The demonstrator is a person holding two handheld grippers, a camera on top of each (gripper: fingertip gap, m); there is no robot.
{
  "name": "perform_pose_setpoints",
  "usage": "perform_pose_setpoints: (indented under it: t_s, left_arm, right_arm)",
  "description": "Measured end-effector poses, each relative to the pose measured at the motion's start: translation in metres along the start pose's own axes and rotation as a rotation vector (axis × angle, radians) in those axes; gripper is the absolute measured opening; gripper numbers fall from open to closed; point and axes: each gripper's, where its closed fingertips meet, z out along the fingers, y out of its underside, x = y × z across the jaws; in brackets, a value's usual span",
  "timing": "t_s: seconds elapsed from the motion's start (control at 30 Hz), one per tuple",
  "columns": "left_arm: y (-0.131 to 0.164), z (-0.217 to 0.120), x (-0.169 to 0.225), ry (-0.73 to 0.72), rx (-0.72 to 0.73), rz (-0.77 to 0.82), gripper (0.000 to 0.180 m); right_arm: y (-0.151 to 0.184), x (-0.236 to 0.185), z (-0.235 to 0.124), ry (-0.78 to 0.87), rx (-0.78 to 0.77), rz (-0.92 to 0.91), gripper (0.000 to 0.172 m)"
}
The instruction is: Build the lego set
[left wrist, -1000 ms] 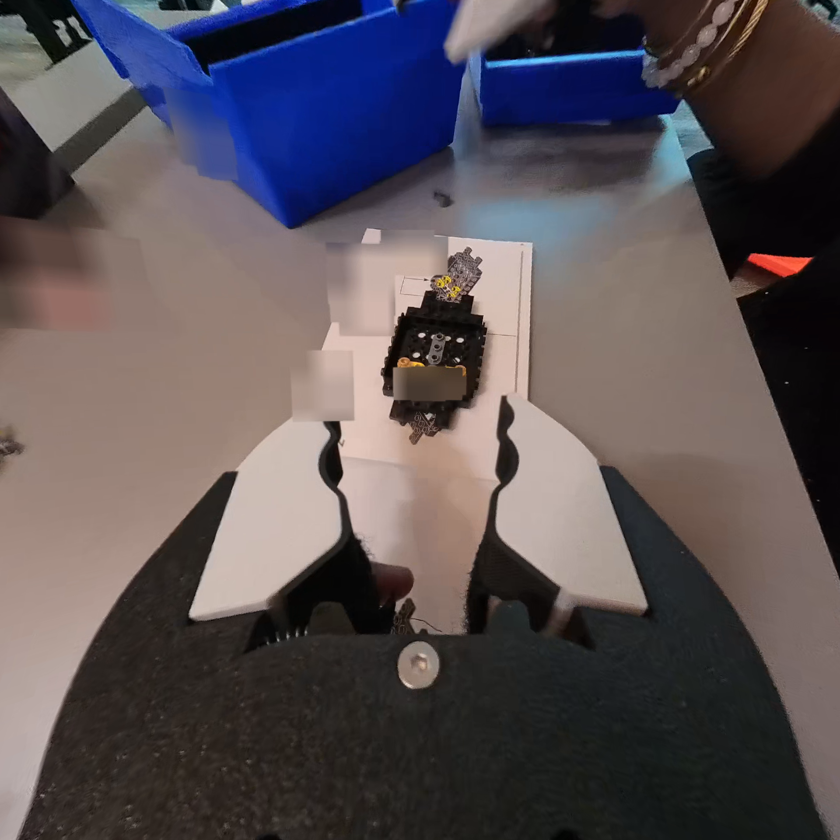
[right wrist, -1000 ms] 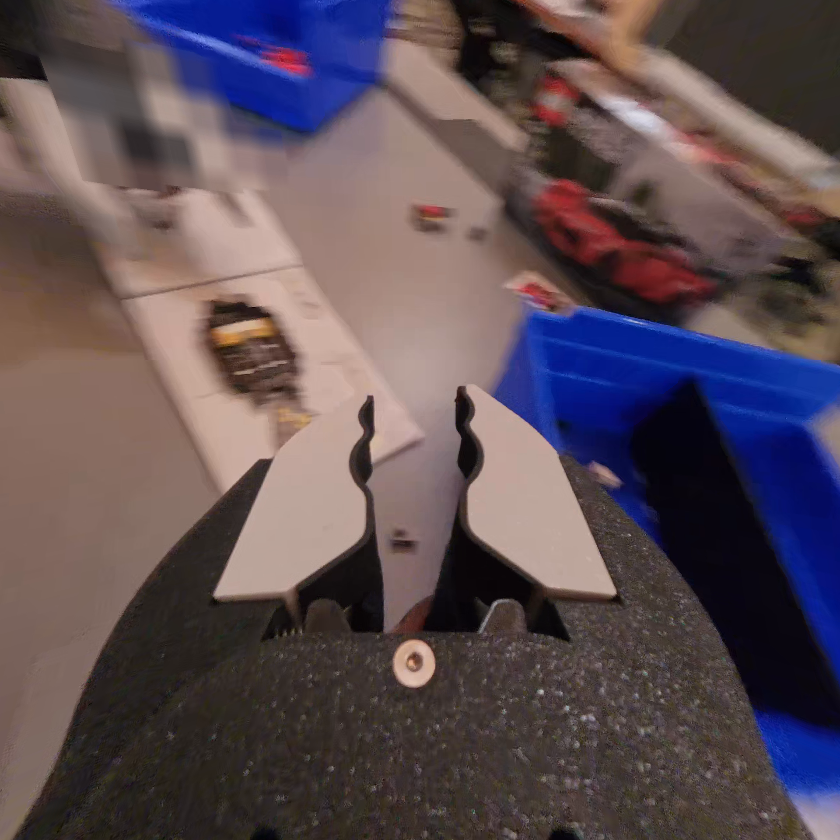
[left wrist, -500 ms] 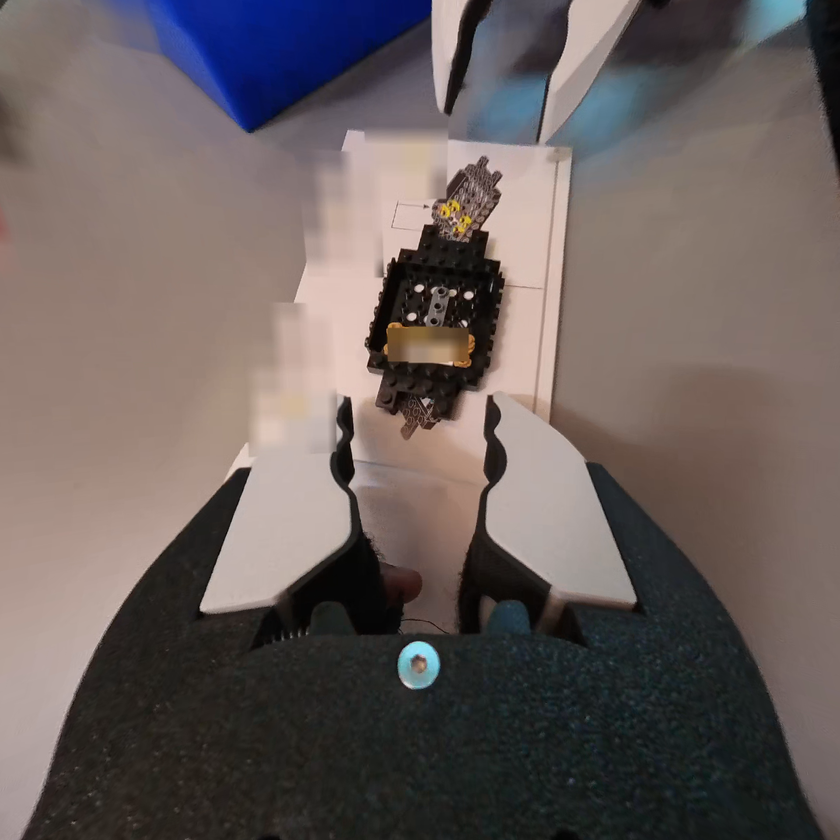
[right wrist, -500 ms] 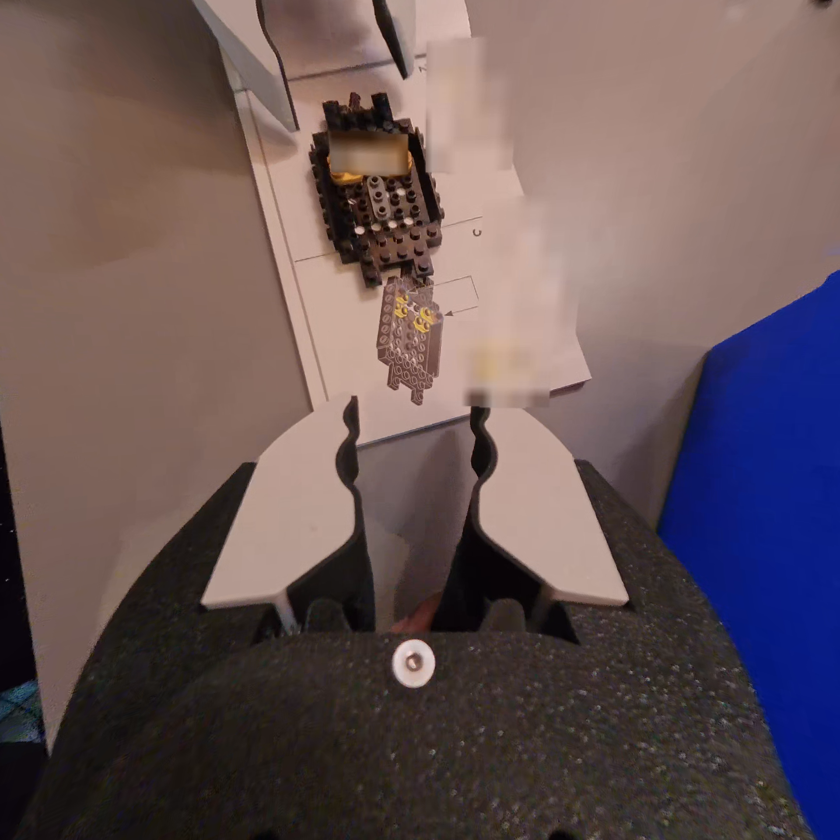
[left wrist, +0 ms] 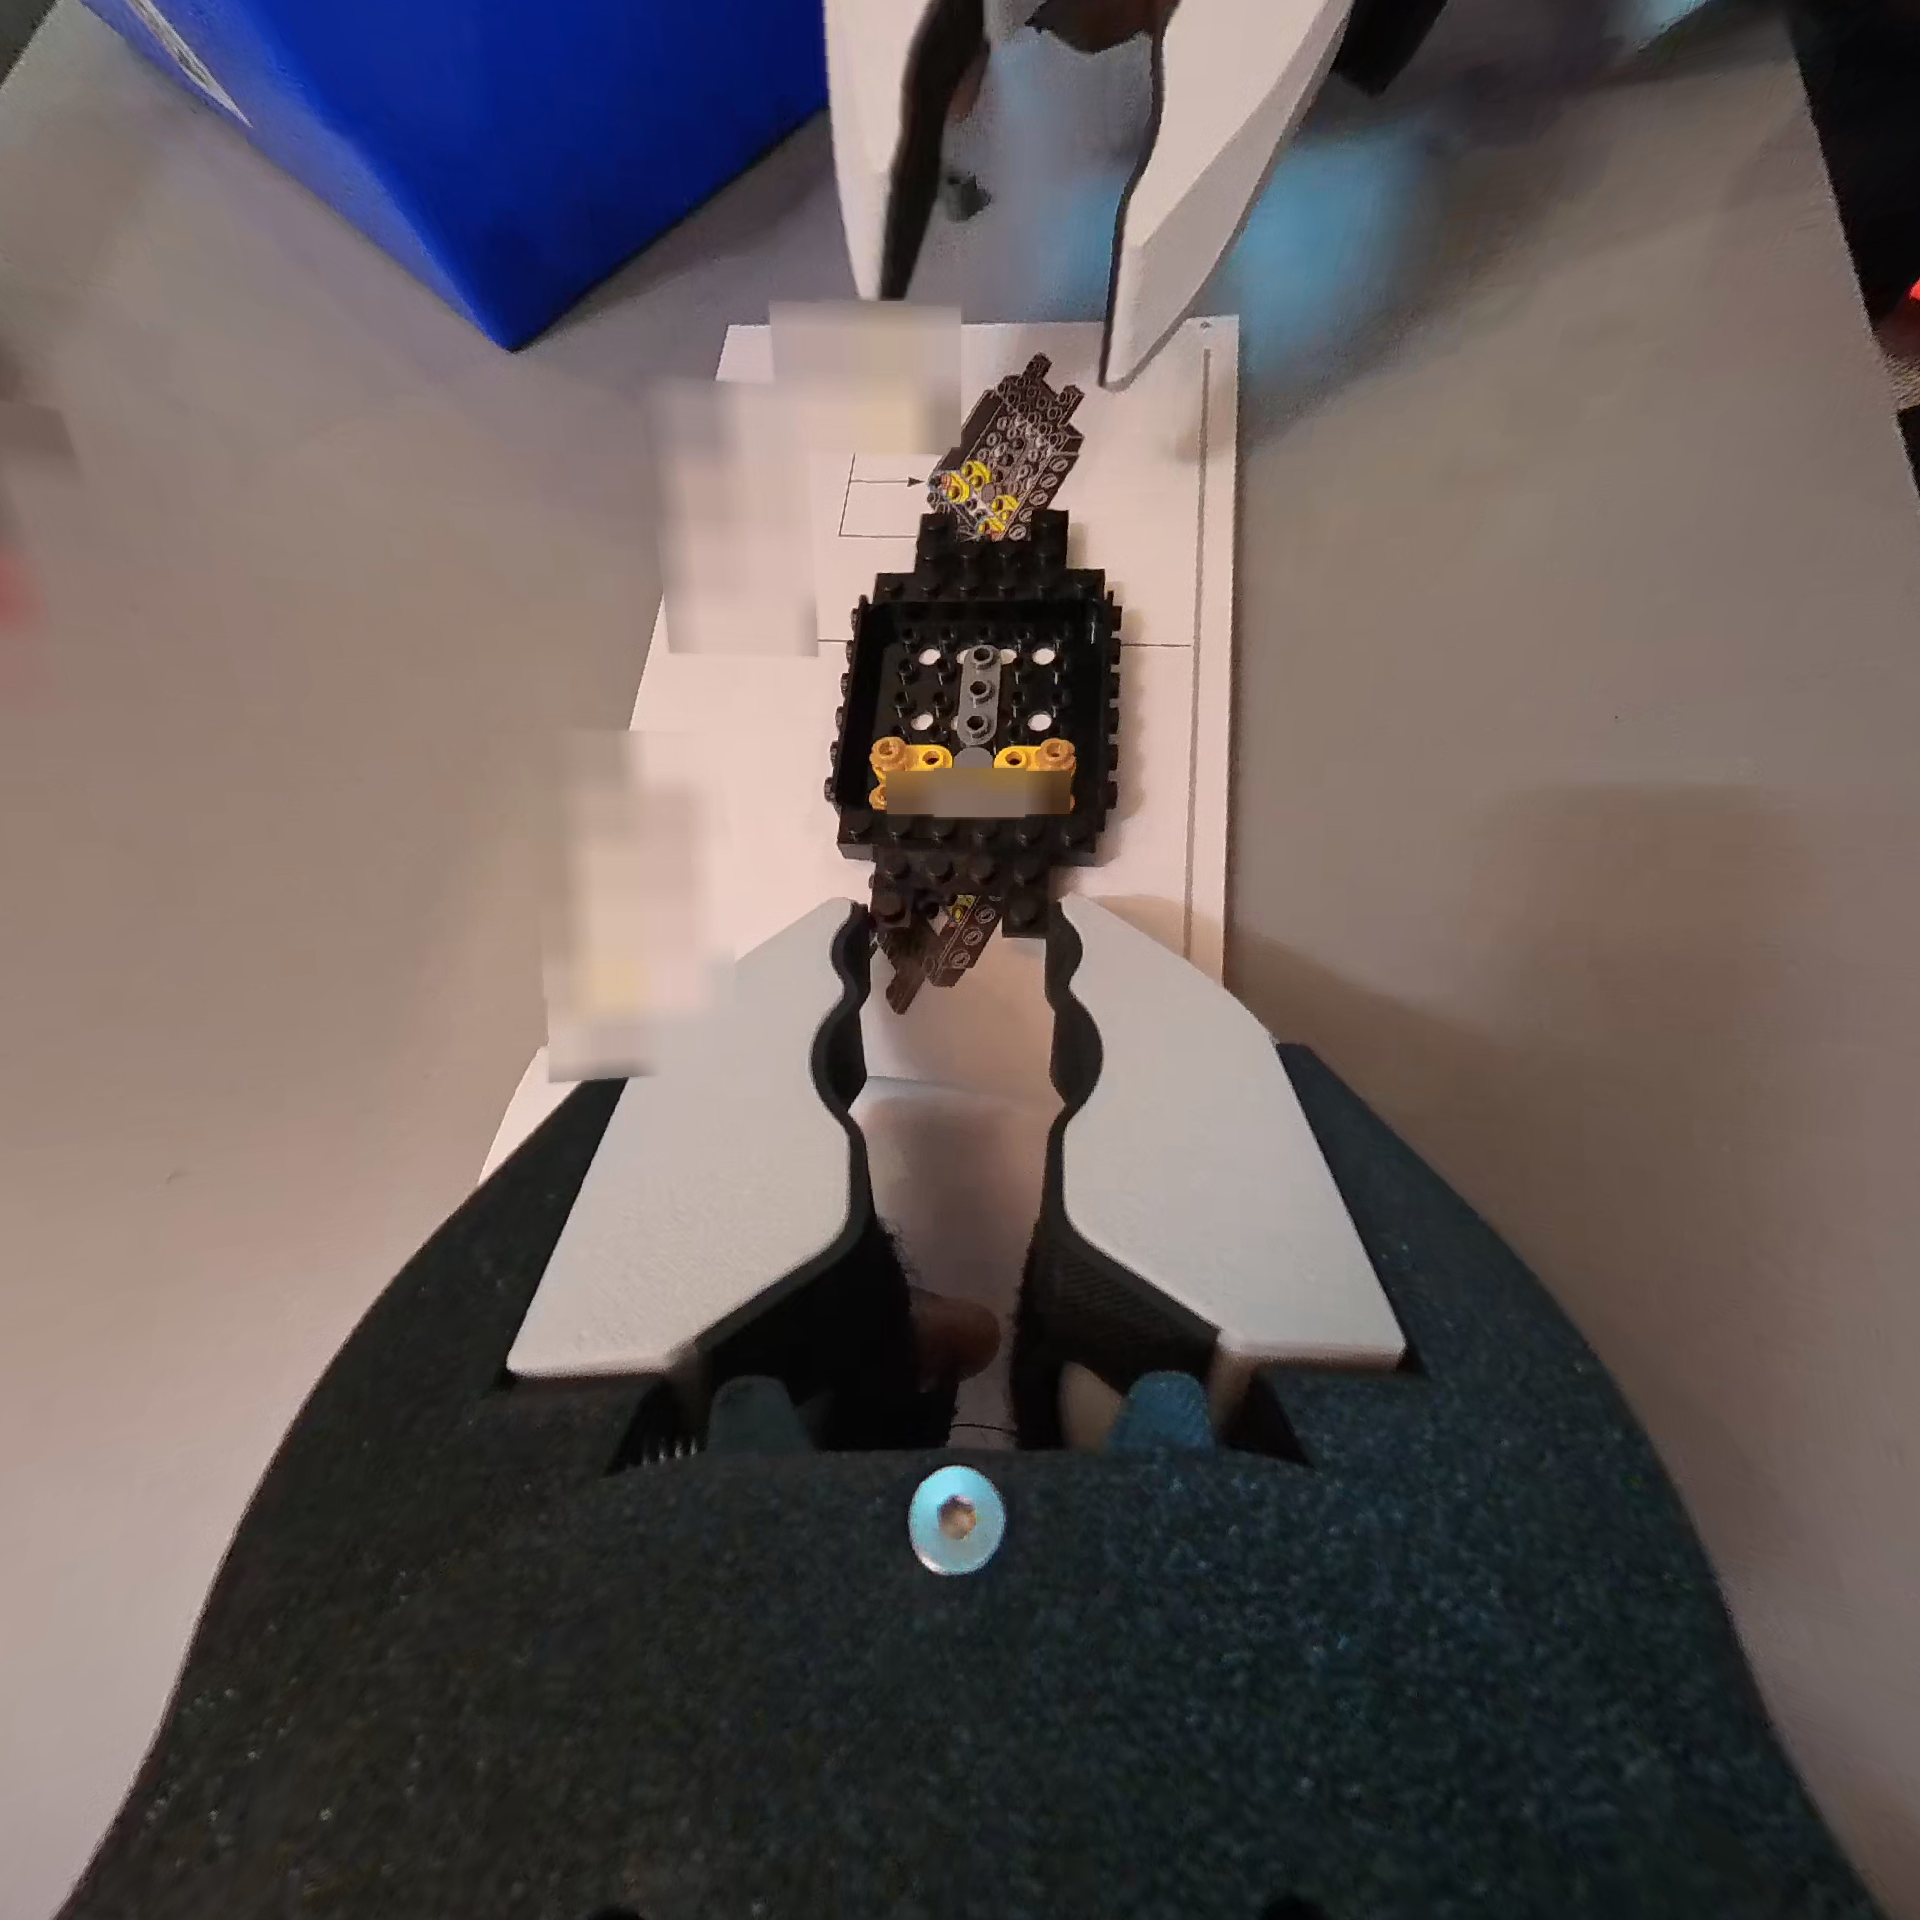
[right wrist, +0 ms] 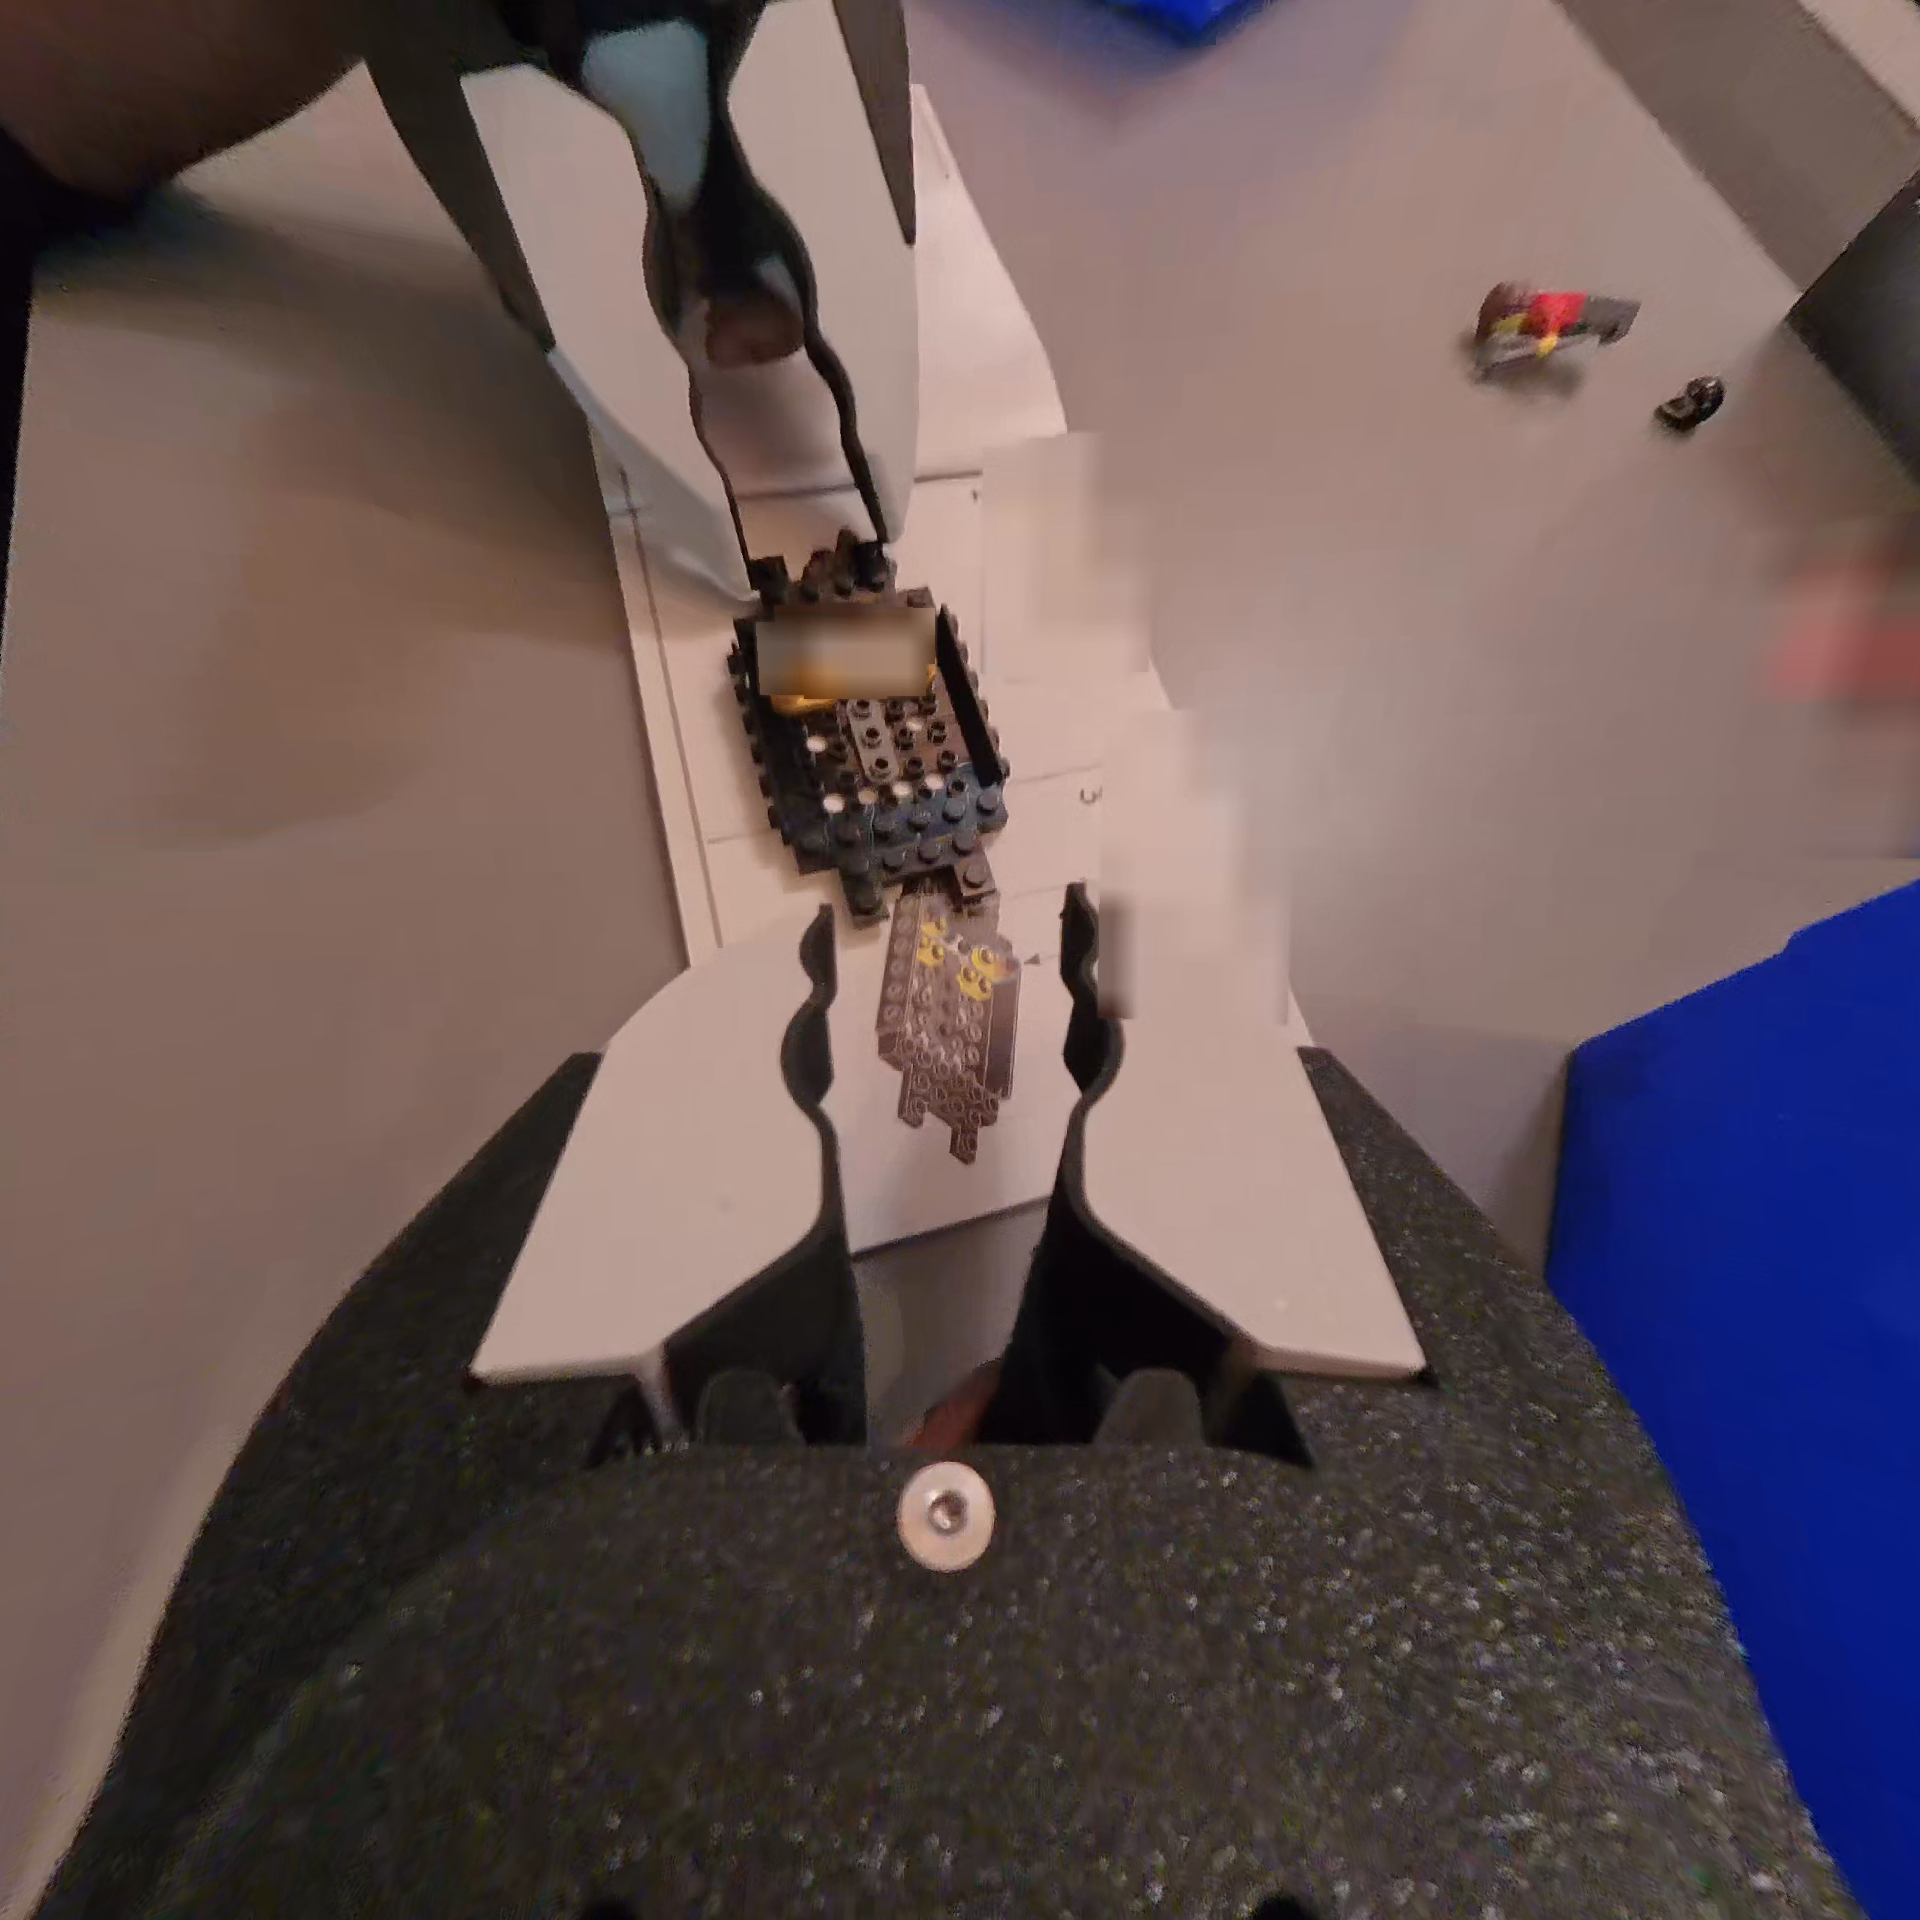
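We see a black brick model [left wrist: 982, 727] lying flat on a white instruction sheet [left wrist: 1210, 727] on the grey tabletop [left wrist: 1558, 831]. Its long axis runs straight between the two tools: one narrow end points at the left tool [left wrist: 956, 920], the other at the right tool [right wrist: 940, 925]. The yellow bricks [left wrist: 904, 758] sit inside its walled middle, toward the left tool's end.

The left tool is spread, its fingertips flanking the model's near narrow end. The left fingertip [left wrist: 852, 925] looks to be just touching a stud there, the other stands a little clear, and we see no pinch.

The right tool is also spread with nothing between its pads. It hovers over the sheet's printed picture of a grey brick part [right wrist: 951, 1023], just short of the model's other end [right wrist: 925, 873].

The left wrist view shows the model's inside from above, with a grey plate [left wrist: 982, 691] along its middle, and a blue bin [left wrist: 499, 135] at far left. In this view the right tool shows only as two white fingers at the top.

The right wrist view shows the left tool's fingertips at the far end, a blue bin [right wrist: 1745, 1247] at right, and small loose pieces [right wrist: 1548, 322] on the tabletop that the left view does not show.
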Motion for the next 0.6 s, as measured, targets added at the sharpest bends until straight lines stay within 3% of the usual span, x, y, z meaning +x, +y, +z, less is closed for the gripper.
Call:
perform_pose_setpoints:
  t_s: [0.03,0.07,0.13,0.27,0.4,0.47,0.5,0.53,0.6]
  left_arm:
    - [0.000,0.000,0.000,0.001,0.002,0.003,0.031]
    - [0.000,0.000,0.001,0.004,0.004,0.007,0.031]
    - [0.000,0.000,0.002,0.009,0.002,0.015,0.032]
    - [0.002,0.000,0.003,0.013,-0.008,0.026,0.032]
    - [0.002,0.000,0.003,0.013,-0.009,0.029,0.032]
    - [0.002,0.000,0.003,0.010,-0.007,0.035,0.032]
    - [0.002,0.000,0.003,0.010,-0.008,0.037,0.032]
    - [0.002,0.001,0.003,0.010,-0.008,0.038,0.032]
    - [0.002,0.000,0.003,0.009,-0.007,0.040,0.032]
  right_arm:
    - [-0.003,0.000,0.000,0.005,0.012,0.005,0.044]
    - [-0.005,0.001,0.000,0.008,0.024,0.007,0.043]
    - [-0.007,0.000,-0.004,0.010,0.042,-0.026,0.004]
    - [-0.011,0.000,-0.010,0.039,0.057,-0.099,0.004]
    - [-0.016,0.013,-0.014,0.111,0.104,-0.060,0.029]
    - [-0.016,0.018,-0.016,0.141,0.111,-0.053,0.033]
    - [-0.015,0.020,-0.017,0.153,0.110,-0.058,0.025]
    - [-0.014,0.019,-0.018,0.150,0.102,-0.072,0.002]
    - [-0.010,0.011,-0.017,0.094,0.071,-0.087,0.000]
